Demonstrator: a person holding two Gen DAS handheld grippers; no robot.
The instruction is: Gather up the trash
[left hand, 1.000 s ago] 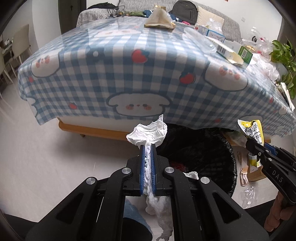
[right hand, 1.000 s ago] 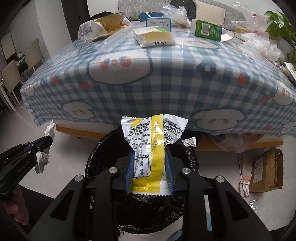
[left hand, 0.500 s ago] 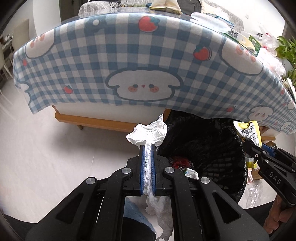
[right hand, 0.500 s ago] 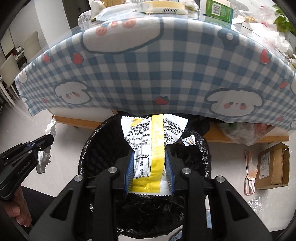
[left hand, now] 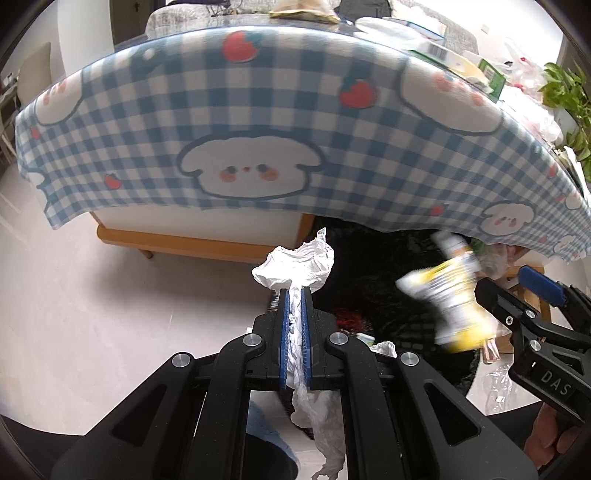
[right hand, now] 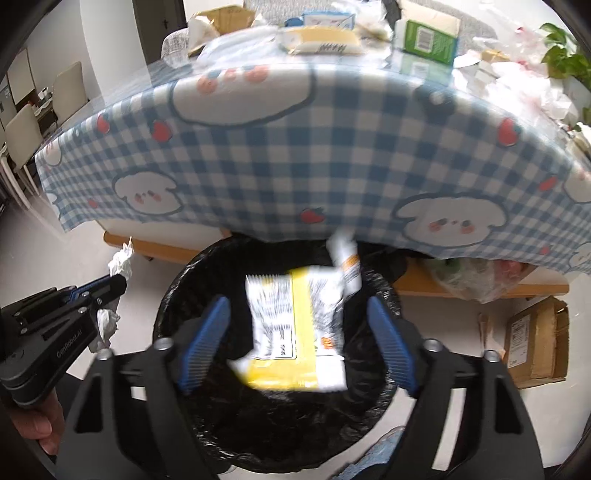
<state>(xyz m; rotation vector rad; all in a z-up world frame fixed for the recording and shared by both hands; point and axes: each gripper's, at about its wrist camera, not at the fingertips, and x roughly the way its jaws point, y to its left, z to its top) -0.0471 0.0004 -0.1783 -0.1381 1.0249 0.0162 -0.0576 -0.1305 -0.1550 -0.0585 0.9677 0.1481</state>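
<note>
My left gripper point(left hand: 295, 295) is shut on a crumpled white tissue point(left hand: 295, 267), held just left of the black-lined trash bin point(left hand: 388, 295). In the right wrist view the same left gripper point(right hand: 118, 280) shows at the left with the tissue point(right hand: 120, 260). My right gripper point(right hand: 297, 310) hangs over the bin point(right hand: 280, 424), its jaws opening wide. A yellow and white snack wrapper point(right hand: 295, 328) is blurred between the blue pads, touching neither, above the bin's mouth. From the left wrist view the wrapper point(left hand: 448, 299) is beside the right gripper point(left hand: 513, 291).
A table with a blue checked cloth point(right hand: 295, 158) overhangs the bin's far side, with boxes and wrappers point(right hand: 424, 35) on top. A cardboard box point(right hand: 535, 343) and loose plastic lie on the floor at right. White floor point(left hand: 110, 314) spreads to the left.
The right gripper's jaws have sprung apart and let go of the yellow wrapper, which now drops blurred over the bin. The left gripper has sunk a little, still holding the tissue.
</note>
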